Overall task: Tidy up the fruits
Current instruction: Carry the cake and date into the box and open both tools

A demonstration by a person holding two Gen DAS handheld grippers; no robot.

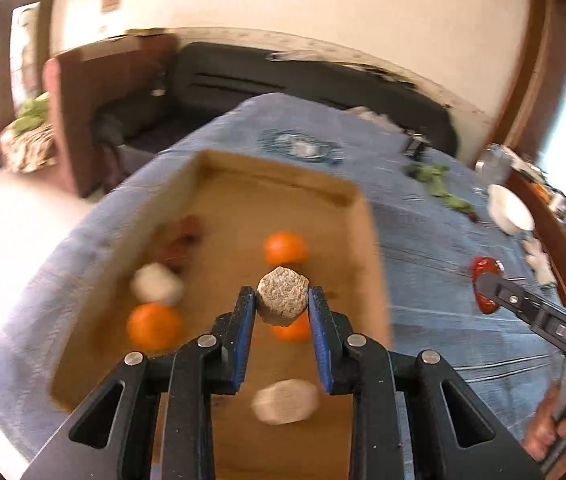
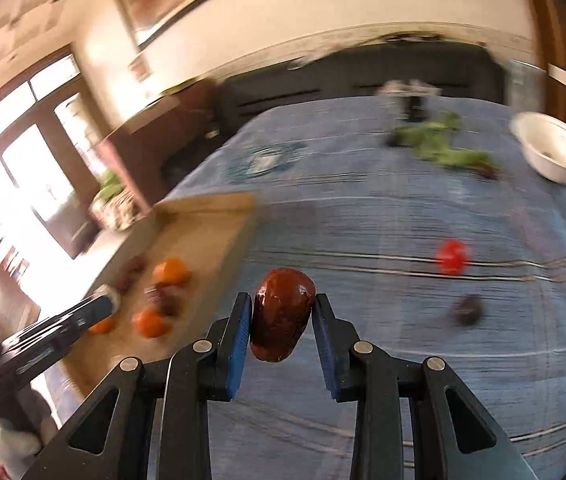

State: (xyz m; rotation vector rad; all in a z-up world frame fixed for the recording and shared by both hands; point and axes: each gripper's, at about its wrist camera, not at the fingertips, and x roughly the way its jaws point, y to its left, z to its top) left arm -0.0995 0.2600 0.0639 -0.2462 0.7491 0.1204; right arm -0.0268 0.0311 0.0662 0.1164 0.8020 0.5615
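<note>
Fruits going into cardboard box on blue cloth: oranges lying inside already. Left gripper clenching beige faceted lump above box, likely light, stiff. Right gripper pinching dark red glossy fruit at midsection, right of box; probably slippery, soft, needing gentle squeeze. Red fruit waiting far right.

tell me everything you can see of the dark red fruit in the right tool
The dark red fruit is glossy, brownish-red and oblong, with bright highlights on its smooth skin. It stands roughly upright between the blue pads of the right tool, lifted above the blue cloth, right of the cardboard box. The left pad touches it; contact on the right is unclear.
</note>
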